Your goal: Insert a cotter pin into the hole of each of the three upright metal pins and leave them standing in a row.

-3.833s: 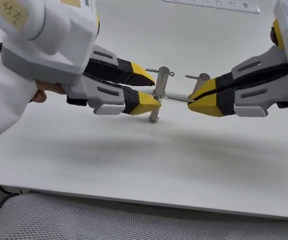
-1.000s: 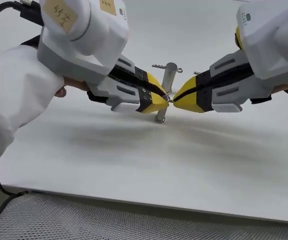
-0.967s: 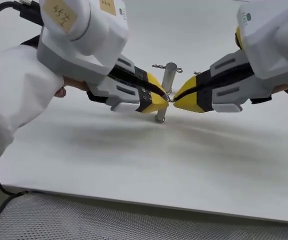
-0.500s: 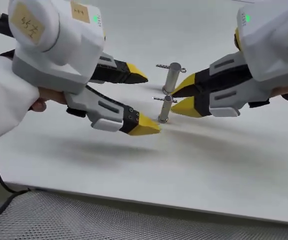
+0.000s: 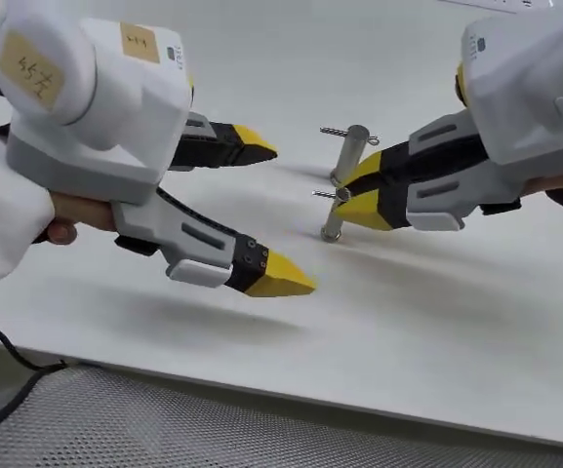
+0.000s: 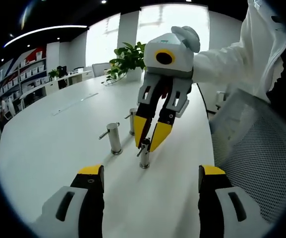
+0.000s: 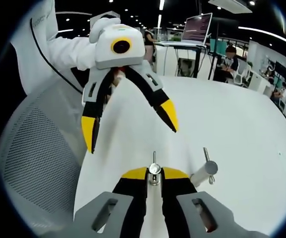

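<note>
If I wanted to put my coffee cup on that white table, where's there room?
The broad bare strip of table between the grippers and the near edge is free, and so is the stretch beyond the pins. It's crowded midway: the right gripper flanks the nearest pin, a second pin and third pin stand close by, and the open left gripper faces them.

— Where did the head view sit?
— Above the near edge of the table (image 5: 408, 322), looking down, close.
— The gripper views?
— Low, they faced each other from left and right, sharing the near pin (image 6: 144, 154)
</note>
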A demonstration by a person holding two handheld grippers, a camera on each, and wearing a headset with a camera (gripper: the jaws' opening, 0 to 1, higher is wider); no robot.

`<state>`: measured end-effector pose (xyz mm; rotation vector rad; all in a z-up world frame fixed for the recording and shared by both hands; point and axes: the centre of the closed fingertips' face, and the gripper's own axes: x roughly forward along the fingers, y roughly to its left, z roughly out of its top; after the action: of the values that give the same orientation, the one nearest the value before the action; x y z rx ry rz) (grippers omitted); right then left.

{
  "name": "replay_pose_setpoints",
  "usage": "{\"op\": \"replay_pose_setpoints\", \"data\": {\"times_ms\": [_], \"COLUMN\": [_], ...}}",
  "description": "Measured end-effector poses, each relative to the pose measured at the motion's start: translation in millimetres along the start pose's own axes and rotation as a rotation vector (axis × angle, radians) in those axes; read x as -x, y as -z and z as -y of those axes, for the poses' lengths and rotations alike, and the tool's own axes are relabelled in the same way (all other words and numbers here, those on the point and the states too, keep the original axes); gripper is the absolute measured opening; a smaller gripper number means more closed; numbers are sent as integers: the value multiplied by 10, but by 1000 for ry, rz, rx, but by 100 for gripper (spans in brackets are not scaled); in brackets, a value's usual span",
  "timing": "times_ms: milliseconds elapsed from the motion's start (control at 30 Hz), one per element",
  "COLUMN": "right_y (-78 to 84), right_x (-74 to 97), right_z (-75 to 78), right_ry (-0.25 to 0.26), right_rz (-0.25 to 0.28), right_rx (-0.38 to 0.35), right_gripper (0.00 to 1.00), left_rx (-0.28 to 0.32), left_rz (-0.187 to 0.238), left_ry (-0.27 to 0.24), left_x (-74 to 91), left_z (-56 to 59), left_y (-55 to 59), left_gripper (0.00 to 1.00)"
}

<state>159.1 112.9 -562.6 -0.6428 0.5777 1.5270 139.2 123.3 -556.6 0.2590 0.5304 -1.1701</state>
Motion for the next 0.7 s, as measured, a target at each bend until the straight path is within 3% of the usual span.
{"op": "replay_pose_setpoints", "data": {"times_ms": [167, 400, 700], "right_y": [10, 31, 145], "right_x": [7, 85, 331], "right_z": [-2, 23, -72], "right_ry": [-7, 4, -7], "right_rz": [-12, -6, -10], "right_rx": [20, 30, 51], "right_gripper": [4, 4, 4], "left_rx": [19, 42, 68], "left_rz": [4, 12, 33], "left_ry": [-7, -22, -31], "left_x": [24, 43, 74], "left_z": [10, 13, 13], "left_y": [31, 37, -20], "left_gripper": [90, 99, 99]}}
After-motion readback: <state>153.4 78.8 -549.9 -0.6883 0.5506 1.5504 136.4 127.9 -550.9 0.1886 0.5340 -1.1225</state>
